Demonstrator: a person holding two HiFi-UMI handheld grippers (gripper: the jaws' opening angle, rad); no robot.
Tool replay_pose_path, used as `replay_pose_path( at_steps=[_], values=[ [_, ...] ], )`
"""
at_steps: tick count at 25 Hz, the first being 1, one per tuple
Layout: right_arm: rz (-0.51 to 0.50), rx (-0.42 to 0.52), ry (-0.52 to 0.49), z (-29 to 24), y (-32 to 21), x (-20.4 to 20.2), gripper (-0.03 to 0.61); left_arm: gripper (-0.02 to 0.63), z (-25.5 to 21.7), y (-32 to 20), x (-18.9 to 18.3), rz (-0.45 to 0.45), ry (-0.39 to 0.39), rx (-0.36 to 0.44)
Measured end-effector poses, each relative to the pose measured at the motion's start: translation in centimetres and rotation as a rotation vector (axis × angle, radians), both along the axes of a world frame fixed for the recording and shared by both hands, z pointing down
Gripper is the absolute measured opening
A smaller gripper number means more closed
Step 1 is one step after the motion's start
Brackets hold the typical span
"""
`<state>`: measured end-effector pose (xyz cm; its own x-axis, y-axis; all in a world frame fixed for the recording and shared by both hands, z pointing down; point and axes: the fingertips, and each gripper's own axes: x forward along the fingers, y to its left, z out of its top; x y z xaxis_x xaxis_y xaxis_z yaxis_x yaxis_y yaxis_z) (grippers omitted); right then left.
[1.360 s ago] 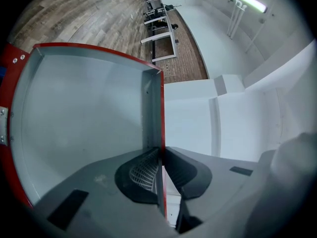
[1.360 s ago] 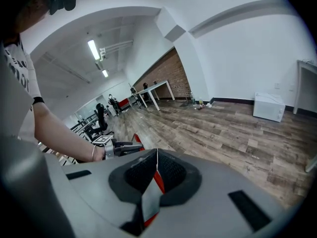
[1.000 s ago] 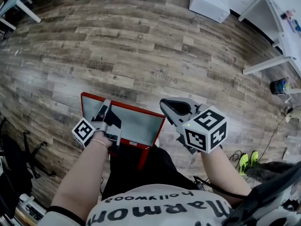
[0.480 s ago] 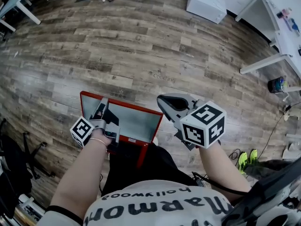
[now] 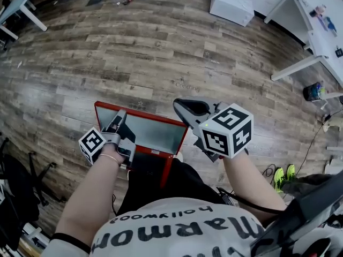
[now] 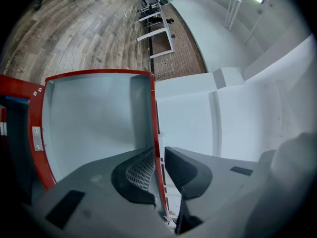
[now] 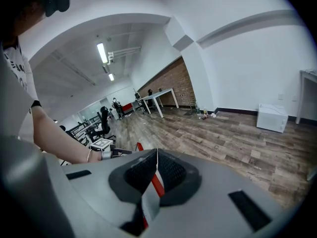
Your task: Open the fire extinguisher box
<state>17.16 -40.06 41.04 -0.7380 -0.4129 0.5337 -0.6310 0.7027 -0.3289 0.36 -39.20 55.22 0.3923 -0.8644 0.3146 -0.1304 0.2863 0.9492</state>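
The red fire extinguisher box's door, a glass pane in a red frame, stands swung out above the floor in front of the person. My left gripper is shut on the frame's edge at the left. In the left gripper view the red frame edge runs between the two pads of the left gripper, with the pane to the left. My right gripper hangs free to the right of the door, jaws shut, nothing held. In the right gripper view the right gripper's pads meet, with a red edge showing behind them.
Wood plank floor all round. A white low cabinet stands at the far wall, white table legs at the right, a blue container and green shoes beyond. A black chair base sits at the left.
My right gripper has drifted slightly up and to the left. My left gripper keeps its hold on the door frame, which has hardly moved.
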Motion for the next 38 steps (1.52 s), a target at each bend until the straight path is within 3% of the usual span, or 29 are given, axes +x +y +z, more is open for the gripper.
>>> replay_pose_path(
  at_steps=[5,9,18,22,28,33,38],
  values=[
    [0.016,0.026,0.005,-1.7,1.8,-1.0,0.011,0.038,-0.5,1.9,-1.8,0.038,-0.053,-0.044],
    [0.035,0.045,0.015,-3.2,3.2,-1.4,0.011,0.037,-3.1,2.2,-2.6,0.045,-0.074,0.023],
    [0.088,0.124,0.007,-6.7,6.5,-4.8,0.011,0.035,-15.0,1.9,-0.4,0.306,-0.296,0.405],
    [0.12,0.173,-0.004,-8.8,8.4,-7.1,0.011,0.035,-20.3,3.6,1.1,0.485,-0.449,0.605],
    [0.186,0.269,0.004,-12.2,11.6,-10.2,0.009,0.035,-26.9,8.0,2.3,0.672,-0.65,0.886],
    [0.225,0.335,0.024,-14.5,14.9,-12.2,0.011,0.035,-29.6,11.3,1.6,0.748,-0.765,1.019],
    [0.248,0.319,-0.054,-15.5,17.6,-13.0,0.011,0.035,-29.8,13.8,0.7,0.779,-0.82,1.035]
  ],
)
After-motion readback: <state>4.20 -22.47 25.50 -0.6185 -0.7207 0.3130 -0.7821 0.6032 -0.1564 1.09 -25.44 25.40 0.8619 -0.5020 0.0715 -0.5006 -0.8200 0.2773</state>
